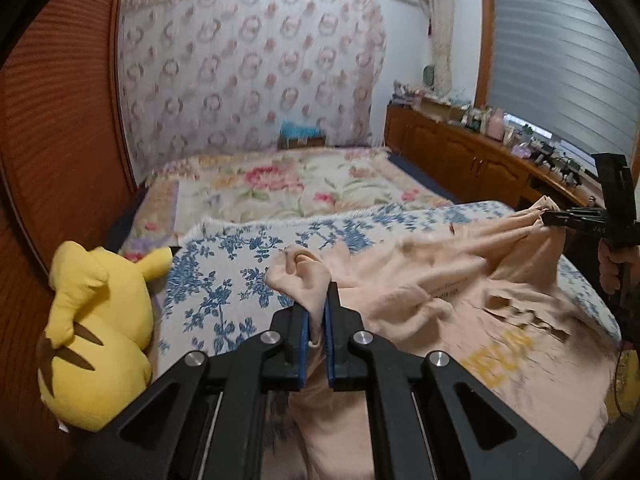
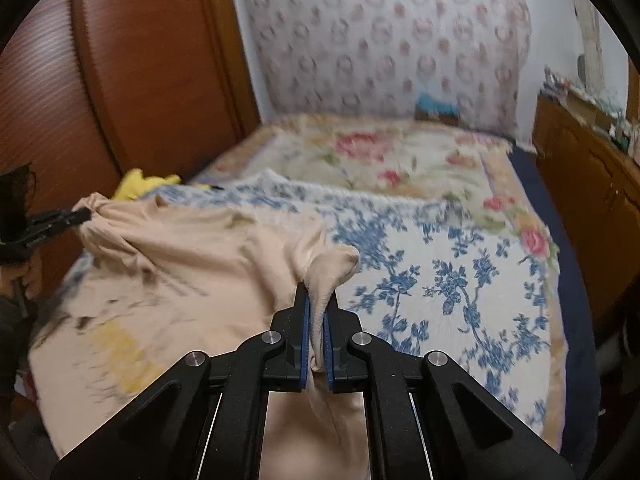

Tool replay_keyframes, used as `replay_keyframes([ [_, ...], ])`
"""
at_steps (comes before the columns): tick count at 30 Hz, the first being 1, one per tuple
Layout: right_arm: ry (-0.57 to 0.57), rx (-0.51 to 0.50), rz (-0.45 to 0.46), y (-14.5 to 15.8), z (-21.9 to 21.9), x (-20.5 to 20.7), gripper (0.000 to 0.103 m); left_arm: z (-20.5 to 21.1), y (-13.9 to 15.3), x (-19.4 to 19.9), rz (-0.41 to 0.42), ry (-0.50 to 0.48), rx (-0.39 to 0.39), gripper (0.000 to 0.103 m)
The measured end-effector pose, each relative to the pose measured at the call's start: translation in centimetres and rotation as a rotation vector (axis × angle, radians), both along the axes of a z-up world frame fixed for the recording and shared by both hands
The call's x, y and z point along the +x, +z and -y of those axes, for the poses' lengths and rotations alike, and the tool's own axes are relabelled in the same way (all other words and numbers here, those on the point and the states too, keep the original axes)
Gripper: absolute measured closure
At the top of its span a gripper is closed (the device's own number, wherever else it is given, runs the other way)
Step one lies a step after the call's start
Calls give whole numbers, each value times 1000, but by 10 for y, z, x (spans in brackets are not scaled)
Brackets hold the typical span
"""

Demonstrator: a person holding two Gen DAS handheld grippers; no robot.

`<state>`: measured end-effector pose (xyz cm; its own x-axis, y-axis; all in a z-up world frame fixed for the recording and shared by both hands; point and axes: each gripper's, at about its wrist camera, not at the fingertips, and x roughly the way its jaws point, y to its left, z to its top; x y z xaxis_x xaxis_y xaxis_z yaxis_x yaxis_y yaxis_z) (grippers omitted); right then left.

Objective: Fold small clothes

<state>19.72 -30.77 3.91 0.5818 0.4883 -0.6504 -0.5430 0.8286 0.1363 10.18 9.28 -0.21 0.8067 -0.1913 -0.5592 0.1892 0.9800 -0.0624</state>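
Your left gripper [image 1: 316, 328] and right gripper [image 2: 316, 332] each pinched a bunched corner of the peach shirt [image 1: 460, 304], draped on the blue-flowered blanket [image 1: 224, 276]. It looked light, limp, non-slippery; corners suited gripping.

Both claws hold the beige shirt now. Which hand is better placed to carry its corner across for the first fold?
Probably the left. The left claw pinches the shirt beside the yellow toy, leaving little room; folding toward the right claw looks clearer.
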Motion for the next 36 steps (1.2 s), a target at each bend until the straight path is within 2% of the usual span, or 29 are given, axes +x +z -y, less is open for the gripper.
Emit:
replay_keyframes([
  [4,16,22,30,20,10,-38,100,-4,9,-46,40,0,-11,100],
  [9,25,33,44,34,31,-85,100,-9,9,-93,52,17,-24,100],
  [17,27,-9,-19,19,52,-142,100,-13,-9,-148,-9,38,-14,99],
  [23,28,-27,-68,9,61,-172,100,-14,-14,-170,-43,47,-8,99],
  [26,30,-51,-97,-1,60,-180,100,-10,-21,-172,-65,23,15,92],
  [28,33,-74,-111,-10,55,-184,100,-10,-28,-170,-81,9,26,80],
  [31,23,-121,-107,-17,52,-184,92,-12,-28,-166,-92,13,29,64],
  [34,21,-131,-83,-10,52,-181,79,-16,-22,-162,-73,18,25,58],
  [36,10,-134,-64,-5,53,-178,64,-18,-18,-158,-58,24,32,57],
])
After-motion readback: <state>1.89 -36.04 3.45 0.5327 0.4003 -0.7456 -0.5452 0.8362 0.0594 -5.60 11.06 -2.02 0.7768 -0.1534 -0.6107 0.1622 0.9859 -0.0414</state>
